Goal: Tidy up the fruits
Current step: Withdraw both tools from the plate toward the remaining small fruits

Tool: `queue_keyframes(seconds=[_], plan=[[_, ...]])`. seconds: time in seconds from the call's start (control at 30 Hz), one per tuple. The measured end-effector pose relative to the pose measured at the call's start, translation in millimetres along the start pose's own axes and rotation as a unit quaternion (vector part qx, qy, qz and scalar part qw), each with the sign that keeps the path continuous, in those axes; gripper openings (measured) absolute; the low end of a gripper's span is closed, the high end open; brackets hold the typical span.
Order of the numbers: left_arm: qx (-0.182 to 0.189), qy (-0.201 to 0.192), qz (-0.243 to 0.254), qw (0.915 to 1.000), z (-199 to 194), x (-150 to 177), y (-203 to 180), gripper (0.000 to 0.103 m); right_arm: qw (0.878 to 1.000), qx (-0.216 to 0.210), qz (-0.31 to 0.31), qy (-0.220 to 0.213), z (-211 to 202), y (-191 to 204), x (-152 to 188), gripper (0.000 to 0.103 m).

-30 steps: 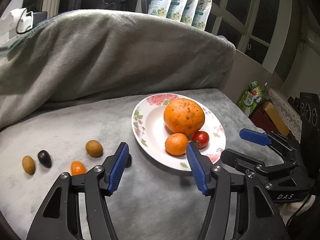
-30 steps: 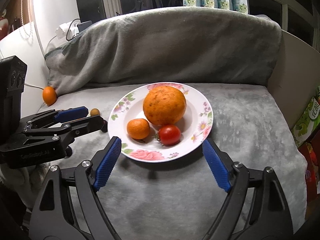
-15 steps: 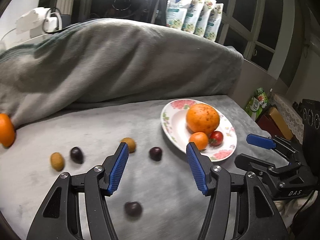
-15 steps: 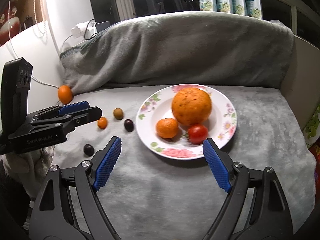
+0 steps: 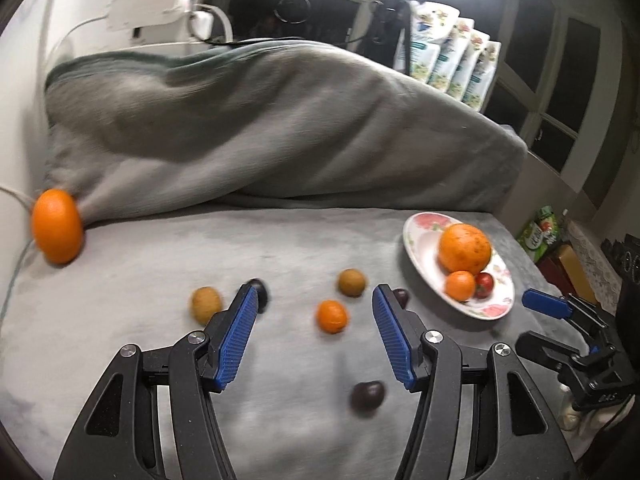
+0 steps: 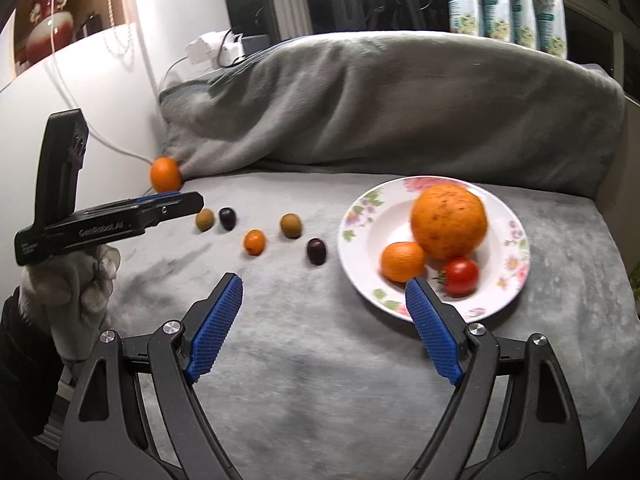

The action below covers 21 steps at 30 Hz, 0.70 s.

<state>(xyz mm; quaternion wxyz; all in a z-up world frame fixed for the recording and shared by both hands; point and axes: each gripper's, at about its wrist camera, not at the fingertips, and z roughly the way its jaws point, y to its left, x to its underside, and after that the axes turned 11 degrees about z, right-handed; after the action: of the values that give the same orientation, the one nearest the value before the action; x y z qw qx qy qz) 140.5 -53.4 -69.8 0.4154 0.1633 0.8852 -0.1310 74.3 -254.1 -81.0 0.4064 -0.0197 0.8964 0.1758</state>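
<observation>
A floral plate (image 6: pixel 362 224) (image 5: pixel 412 240) holds a big orange (image 6: pixel 449 221), a mandarin (image 6: pixel 402 262) and a red tomato (image 6: pixel 461 276). Loose on the grey blanket lie a small orange fruit (image 5: pixel 331 316) (image 6: pixel 254 242), two brown kiwis (image 5: pixel 351 282) (image 5: pixel 205 302) and dark plums (image 5: pixel 368 396) (image 5: pixel 401 297) (image 5: pixel 258 286). A larger orange (image 5: pixel 57 230) (image 6: pixel 165 174) rests at the far left by the cushion. My left gripper (image 5: pixel 314 334) is open, with the small orange fruit just beyond its fingertips. My right gripper (image 6: pixel 322 322) is open and empty, in front of the plate.
A grey blanket-covered cushion (image 5: pixel 280 120) rises behind the fruit. A white wall with a cable (image 6: pixel 100 80) bounds the left. Snack bags (image 6: pixel 508 4) stand on the sill behind. Boxes and packets (image 5: pixel 556 248) sit past the right edge.
Both grippers have swung left and pulled back. The loose fruits now sit in front of my left gripper, and the plate has shifted to the right in both views.
</observation>
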Motion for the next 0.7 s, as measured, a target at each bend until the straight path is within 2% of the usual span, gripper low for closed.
queue_keyframes(seconds=[0.17,0.2,0.4,0.5,0.63,0.7], plan=[[-0.014,0.009,0.006,0.9998,2.0,6.9,10.6,0.058,1.000,-0.015,-0.013,0.019,11.9,15.1,4.6,0.086],[-0.017,0.011,0.008,0.9998,3.4,7.6,12.5,0.053,0.999,-0.019,-0.015,0.022,14.3,18.0,5.3,0.086],[-0.021,0.020,0.028,0.9992,13.5,6.6,14.4,0.042,0.999,-0.032,-0.028,0.032,26.9,34.1,8.6,0.085],[-0.023,0.028,0.041,0.9985,21.4,5.3,14.7,0.037,0.998,-0.041,-0.035,0.045,35.3,40.6,10.2,0.076],[-0.025,0.039,0.051,0.9976,33.4,4.2,16.8,0.035,0.996,-0.050,-0.039,0.061,47.1,47.0,12.7,0.069],[-0.028,0.044,0.056,0.9971,37.9,4.1,17.4,0.034,0.995,-0.055,-0.042,0.070,53.4,49.6,13.8,0.062]])
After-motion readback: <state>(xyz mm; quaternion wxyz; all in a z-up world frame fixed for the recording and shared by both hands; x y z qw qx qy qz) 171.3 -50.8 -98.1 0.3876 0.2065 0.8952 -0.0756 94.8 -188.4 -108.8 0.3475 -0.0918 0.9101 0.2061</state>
